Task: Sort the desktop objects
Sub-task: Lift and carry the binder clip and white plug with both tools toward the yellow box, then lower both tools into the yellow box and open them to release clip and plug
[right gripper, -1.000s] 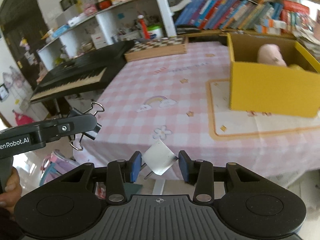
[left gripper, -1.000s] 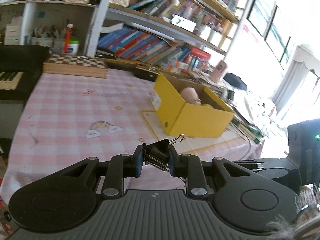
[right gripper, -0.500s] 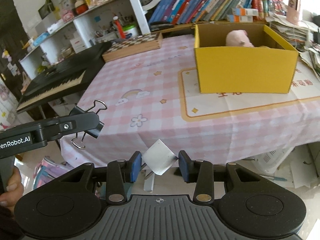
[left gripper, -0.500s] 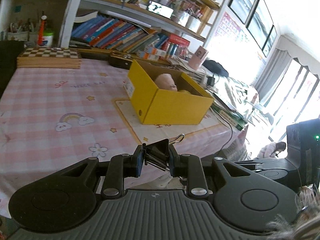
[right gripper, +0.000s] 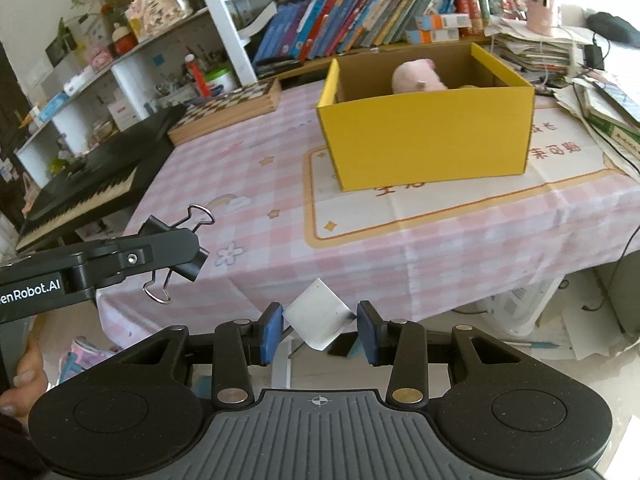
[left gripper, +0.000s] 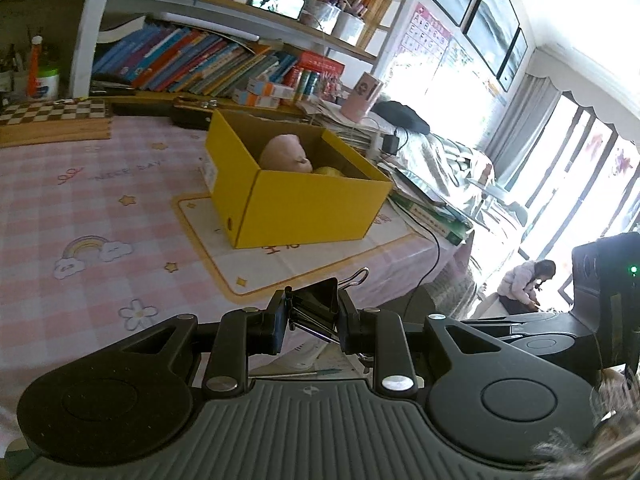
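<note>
Hovering off the near edge of the pink checked bench [right gripper: 280,168], the left claw [left gripper: 312,322] is pinching 1 black metal binder clip [left gripper: 316,304], and the right claw [right gripper: 320,334] is pinching 1 small white card [right gripper: 318,316]. The open yellow cardboard box [right gripper: 432,140] is lying ahead and farther in, nearer the right claw.

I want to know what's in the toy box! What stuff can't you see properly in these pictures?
- Yellow box: the front wall hides its floor in both views; only a pink doll head and a yellow thing peek out.
- White thing in the right claw: right wrist view doesn't show what it is.
- Book titles on the shelf: too small, both views.
- Keyboard: cut off by the edge, right wrist view.
</note>
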`<action>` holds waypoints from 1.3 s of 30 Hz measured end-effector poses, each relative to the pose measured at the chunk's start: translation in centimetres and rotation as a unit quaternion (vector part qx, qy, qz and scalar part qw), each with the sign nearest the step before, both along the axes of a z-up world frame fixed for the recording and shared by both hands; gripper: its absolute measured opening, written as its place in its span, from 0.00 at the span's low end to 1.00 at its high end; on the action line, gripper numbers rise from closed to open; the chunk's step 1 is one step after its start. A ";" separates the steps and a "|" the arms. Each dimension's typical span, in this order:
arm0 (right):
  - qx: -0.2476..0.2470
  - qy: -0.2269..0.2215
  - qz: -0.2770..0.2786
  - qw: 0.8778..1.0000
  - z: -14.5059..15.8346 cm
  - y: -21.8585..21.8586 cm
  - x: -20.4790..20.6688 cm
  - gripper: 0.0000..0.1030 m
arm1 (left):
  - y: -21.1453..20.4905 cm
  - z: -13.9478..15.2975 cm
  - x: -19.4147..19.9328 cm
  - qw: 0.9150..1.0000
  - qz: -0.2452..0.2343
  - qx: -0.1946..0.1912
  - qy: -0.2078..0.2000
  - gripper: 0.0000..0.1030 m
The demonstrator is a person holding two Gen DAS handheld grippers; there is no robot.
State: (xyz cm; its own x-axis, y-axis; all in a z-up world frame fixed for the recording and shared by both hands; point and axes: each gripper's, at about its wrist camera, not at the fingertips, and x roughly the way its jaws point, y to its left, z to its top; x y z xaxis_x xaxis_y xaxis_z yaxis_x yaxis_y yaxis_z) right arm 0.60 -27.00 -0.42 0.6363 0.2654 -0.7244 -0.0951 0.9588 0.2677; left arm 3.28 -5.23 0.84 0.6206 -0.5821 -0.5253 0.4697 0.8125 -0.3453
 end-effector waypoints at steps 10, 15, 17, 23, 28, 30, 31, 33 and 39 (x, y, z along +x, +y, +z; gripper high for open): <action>-0.001 0.004 -0.006 1.000 0.2 -2.5 0.7 0.39 | -3.4 0.3 1.2 1.000 -0.022 0.005 0.001 0.22; -0.001 0.006 -0.004 1.000 0.2 -4.1 1.4 0.39 | -5.1 0.4 2.0 1.000 -0.025 0.006 0.002 0.22; -0.001 0.007 -0.004 1.000 0.2 -4.8 1.7 0.39 | -5.7 0.4 2.3 1.000 -0.025 0.006 0.003 0.22; -0.003 0.010 -0.001 1.000 0.3 -7.0 2.9 0.39 | -7.9 0.4 3.2 1.000 -0.026 0.005 0.004 0.22; -0.005 0.012 0.005 1.000 0.3 -8.6 4.0 0.39 | -9.6 0.3 4.1 1.000 -0.020 0.003 0.006 0.22; -0.005 0.012 0.008 1.000 0.3 -9.2 4.5 0.39 | -10.2 0.2 4.4 1.000 -0.017 0.002 0.006 0.22; -0.006 0.012 0.011 1.000 0.3 -9.5 4.7 0.39 | -10.5 0.2 4.6 1.000 -0.016 0.002 0.006 0.22; -0.007 0.012 0.016 1.000 0.3 -10.2 5.2 0.39 | -11.1 0.1 5.0 1.000 -0.011 0.001 0.005 0.22; -0.004 0.000 0.025 1.000 0.6 -12.2 7.2 0.39 | -12.8 0.7 6.4 1.000 0.004 0.000 -0.007 0.22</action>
State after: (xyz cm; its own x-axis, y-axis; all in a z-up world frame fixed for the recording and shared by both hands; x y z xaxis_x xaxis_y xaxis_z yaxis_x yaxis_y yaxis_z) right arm 7.80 -39.24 0.23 0.6227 0.2914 -0.7262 -0.1437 0.9549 0.2599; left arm 9.72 -18.01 1.53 0.6319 -0.5777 -0.5167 0.4681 0.8158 -0.3397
